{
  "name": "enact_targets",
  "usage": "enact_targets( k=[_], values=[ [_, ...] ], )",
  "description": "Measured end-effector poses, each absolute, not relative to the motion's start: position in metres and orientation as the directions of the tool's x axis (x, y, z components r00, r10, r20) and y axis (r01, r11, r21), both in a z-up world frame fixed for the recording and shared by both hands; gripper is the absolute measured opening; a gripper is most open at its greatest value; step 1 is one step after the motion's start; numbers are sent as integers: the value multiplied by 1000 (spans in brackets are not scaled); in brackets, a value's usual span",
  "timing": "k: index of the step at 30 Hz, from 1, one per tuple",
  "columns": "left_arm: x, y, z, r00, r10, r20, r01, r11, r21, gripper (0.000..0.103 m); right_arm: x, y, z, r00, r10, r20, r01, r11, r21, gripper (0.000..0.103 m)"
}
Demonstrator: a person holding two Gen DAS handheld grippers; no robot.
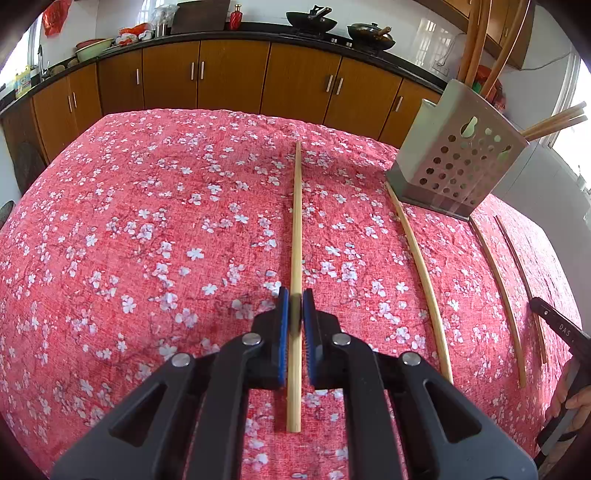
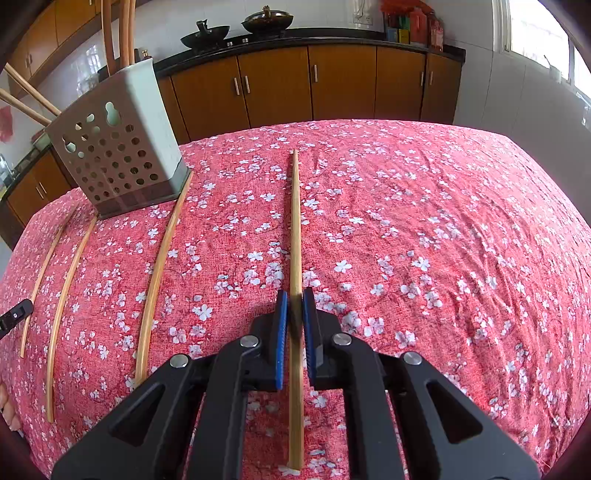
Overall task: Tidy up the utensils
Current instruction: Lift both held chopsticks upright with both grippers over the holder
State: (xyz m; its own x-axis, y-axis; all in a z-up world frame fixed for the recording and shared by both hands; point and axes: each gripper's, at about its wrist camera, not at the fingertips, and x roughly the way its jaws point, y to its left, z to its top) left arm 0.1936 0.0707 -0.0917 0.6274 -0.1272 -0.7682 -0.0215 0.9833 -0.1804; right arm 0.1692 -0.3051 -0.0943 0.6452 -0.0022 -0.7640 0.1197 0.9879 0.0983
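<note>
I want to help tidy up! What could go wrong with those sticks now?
Each gripper, left and right, pinches one chopstick near its end, so the long free part could swing or slip. The holder already leans with sticks inside, and a bump might topple it.

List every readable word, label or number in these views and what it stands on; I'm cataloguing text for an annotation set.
"DAS": white letters on the black right gripper, cut off at the frame edge.
Bottle label on the far counter: too small to read.
Boxes on the counter: too blurred to read.
</note>
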Motion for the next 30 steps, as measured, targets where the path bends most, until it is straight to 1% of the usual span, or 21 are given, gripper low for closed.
enact_targets(
  k=[4, 7, 9, 13, 15, 19, 21, 24, 28, 30],
  values=[
    [194, 69, -91, 626, -113, -771, -21, 987, -162, 10, 170, -304, -94, 644, -6, -765, 120, 988, 93, 10],
    [193, 58, -90, 621, -68, -781, 7, 997, -81, 10, 167, -302, -94, 643, -14, -766, 114, 990, 78, 10],
    [189, 55, -91, 618, -52, -784, 20, 999, -50, 10, 160, -300, -94, 643, -12, -766, 108, 991, 75, 10],
    [177, 55, -91, 619, -55, -783, 26, 998, -50, 10, 152, -304, -94, 642, 17, -767, 106, 988, 110, 10],
    [174, 55, -91, 620, -52, -783, 24, 999, -48, 8, 151, -306, -93, 643, 24, -765, 105, 987, 120, 9],
    [172, 55, -90, 618, -44, -785, 25, 999, -36, 8, 149, -304, -89, 644, 14, -765, 99, 990, 102, 8],
    [170, 57, -85, 624, -36, -781, 24, 999, -26, 8, 144, -304, -79, 672, 15, -741, 98, 989, 109, 8],
    [163, 58, -64, 669, -44, -742, 29, 999, -33, 8, 136, -307, -54, 728, 6, -686, 97, 989, 111, 8],
    [154, 64, -22, 748, -64, -661, 32, 998, -60, 8, 128, -309, -13, 804, 0, -594, 87, 989, 117, 8],
    [149, 69, 2, 790, -83, -607, 32, 995, -95, 8, 125, -310, 6, 833, 2, -553, 80, 989, 124, 8]
  ],
)
